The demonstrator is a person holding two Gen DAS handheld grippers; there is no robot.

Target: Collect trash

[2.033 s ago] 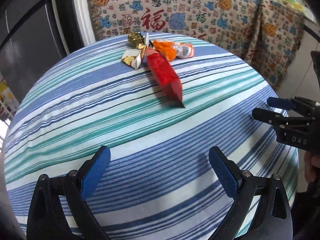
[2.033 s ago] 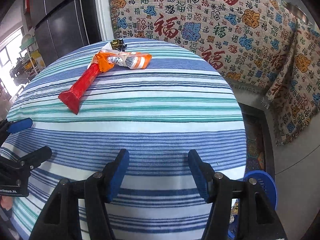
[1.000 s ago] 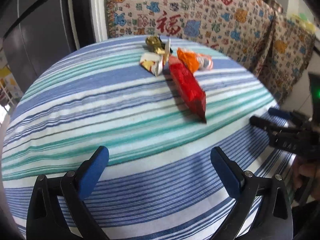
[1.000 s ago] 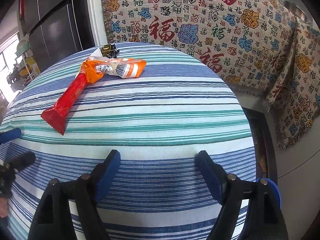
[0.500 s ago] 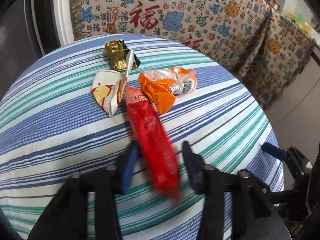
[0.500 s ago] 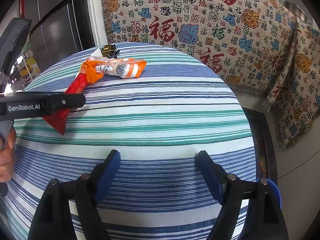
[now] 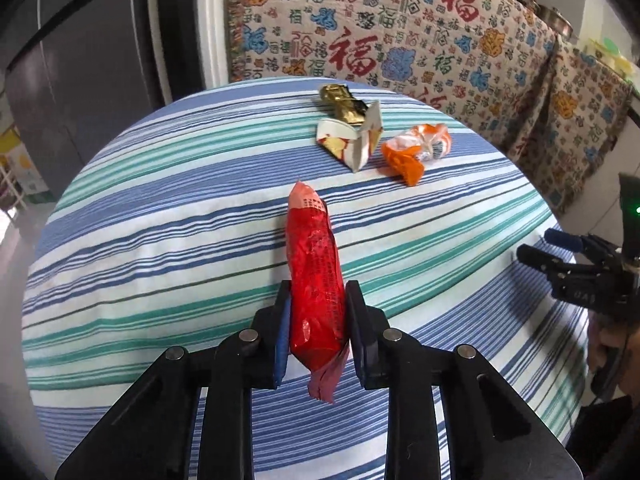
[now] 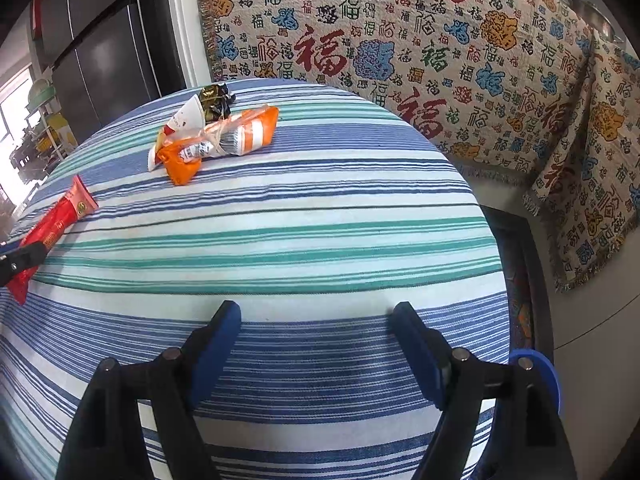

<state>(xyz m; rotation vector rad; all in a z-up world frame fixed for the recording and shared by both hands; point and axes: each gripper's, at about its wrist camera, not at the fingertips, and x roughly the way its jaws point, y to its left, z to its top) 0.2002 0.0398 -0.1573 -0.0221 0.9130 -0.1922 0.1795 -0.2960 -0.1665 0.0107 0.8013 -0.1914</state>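
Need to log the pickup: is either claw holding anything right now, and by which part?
The left claw is closing on the red wrapper near its lower end, the crimped tail sticking out below the pads. The right claw is open and holds nothing.

I work over a round table (image 8: 320, 240) covered with a cloth striped in blue, teal and white. Past its far edge hangs a cream throw (image 8: 400, 40) with a fringed side, printed all over with red, blue, green and orange Chinese characters; it drapes on along my right (image 7: 560, 112). To the left of it stands a white door frame (image 8: 180, 32), then a tall dark fridge (image 8: 104, 48). Bright daylight comes in at the far left, where shelves (image 8: 44, 120) hold small things I cannot make out. By the table's right edge the floor (image 8: 600, 360) is pale, and a blue round thing (image 8: 540, 368) shows low beside it.
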